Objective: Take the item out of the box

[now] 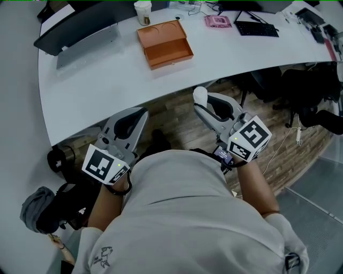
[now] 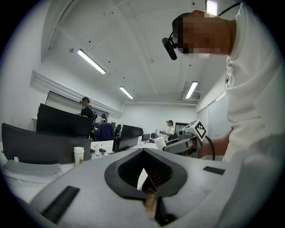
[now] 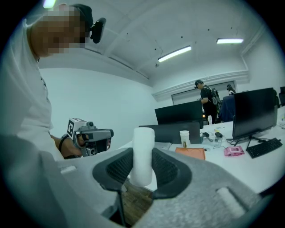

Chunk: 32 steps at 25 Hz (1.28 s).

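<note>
Right gripper [image 1: 202, 105] clenched on white cylinder [image 1: 200, 95], centre of frame, well apart from open orange box [image 1: 170, 56] at upper centre on table [image 1: 107, 80]. Left gripper [image 1: 142, 113] closed, empty, lower left.

Risk: cylinder probably slips if grip eases. Hangs over wooden floor [image 1: 177, 115], not table, so likely drops and rolls off.

Around: paper cup [image 1: 143, 12], pink packet [image 1: 217, 21], keyboard [image 1: 257, 28] along top. Table edge lies between cylinder and any set-down spot.

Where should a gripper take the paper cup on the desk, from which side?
Across the side wall of the paper cup, below the rim: it stands upright. Probably from its left in the head view: the orange box crowds its near side.
</note>
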{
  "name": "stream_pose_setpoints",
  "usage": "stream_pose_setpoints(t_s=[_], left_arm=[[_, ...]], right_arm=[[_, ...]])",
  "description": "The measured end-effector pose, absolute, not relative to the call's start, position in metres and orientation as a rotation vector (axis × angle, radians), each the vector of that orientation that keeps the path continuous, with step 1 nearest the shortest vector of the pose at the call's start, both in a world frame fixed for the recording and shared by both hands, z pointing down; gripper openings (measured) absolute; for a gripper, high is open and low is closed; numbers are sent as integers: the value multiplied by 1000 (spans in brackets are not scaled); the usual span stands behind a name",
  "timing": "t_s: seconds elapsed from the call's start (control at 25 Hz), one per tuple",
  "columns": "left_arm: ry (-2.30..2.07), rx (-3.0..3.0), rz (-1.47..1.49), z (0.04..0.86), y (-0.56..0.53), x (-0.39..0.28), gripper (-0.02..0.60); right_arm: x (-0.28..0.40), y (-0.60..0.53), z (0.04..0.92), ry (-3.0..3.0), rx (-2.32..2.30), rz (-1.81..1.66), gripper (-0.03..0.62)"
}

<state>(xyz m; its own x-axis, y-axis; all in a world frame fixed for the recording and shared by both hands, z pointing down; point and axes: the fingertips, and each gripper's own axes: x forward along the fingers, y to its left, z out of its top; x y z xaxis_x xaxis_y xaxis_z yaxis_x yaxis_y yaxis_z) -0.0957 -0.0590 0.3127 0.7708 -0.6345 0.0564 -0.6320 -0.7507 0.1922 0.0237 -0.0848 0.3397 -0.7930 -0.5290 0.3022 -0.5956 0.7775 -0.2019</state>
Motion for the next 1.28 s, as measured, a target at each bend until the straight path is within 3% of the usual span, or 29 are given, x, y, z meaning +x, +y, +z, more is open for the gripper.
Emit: stream_pose_setpoints(t_s=[1.28], left_arm=[[-1152, 2734, 29, 322, 158, 119, -2]], right_arm=[[235, 138, 335, -2881, 760, 257, 132]])
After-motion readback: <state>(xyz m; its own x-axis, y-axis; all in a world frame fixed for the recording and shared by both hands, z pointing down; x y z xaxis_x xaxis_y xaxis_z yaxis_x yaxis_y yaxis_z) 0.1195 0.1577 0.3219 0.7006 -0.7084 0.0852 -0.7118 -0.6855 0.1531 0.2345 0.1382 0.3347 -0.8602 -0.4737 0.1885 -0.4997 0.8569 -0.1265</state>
